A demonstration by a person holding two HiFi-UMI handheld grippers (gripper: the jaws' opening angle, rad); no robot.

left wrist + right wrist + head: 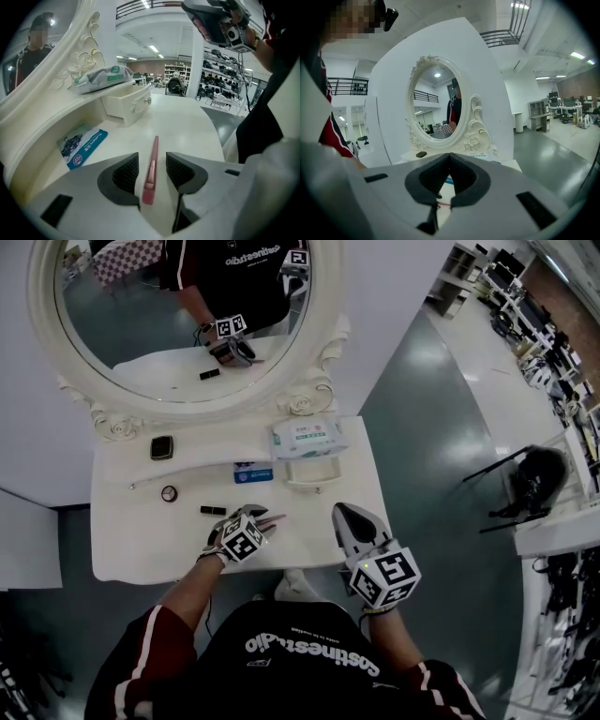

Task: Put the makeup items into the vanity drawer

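Note:
A slim pink makeup pen (pixel 273 518) lies on the white vanity top (pixel 131 540) near its front edge. My left gripper (pixel 260 518) stands open around it. In the left gripper view the pen (pixel 151 168) lies lengthwise between the two pads (pixel 126 173), with a gap on each side. The small drawer (pixel 129 105) is pulled out a little under a wipes pack (pixel 101 77). My right gripper (pixel 343 514) hovers at the vanity's front right, shut with nothing in it, and its jaw tips meet in the right gripper view (pixel 450 155).
On the vanity lie a black lipstick (pixel 213 510), a round compact (pixel 169 493), a square black compact (pixel 162 447), a thin white stick (pixel 150 482) and a blue packet (pixel 253 473). The oval mirror (pixel 187 315) stands behind. Grey floor lies to the right.

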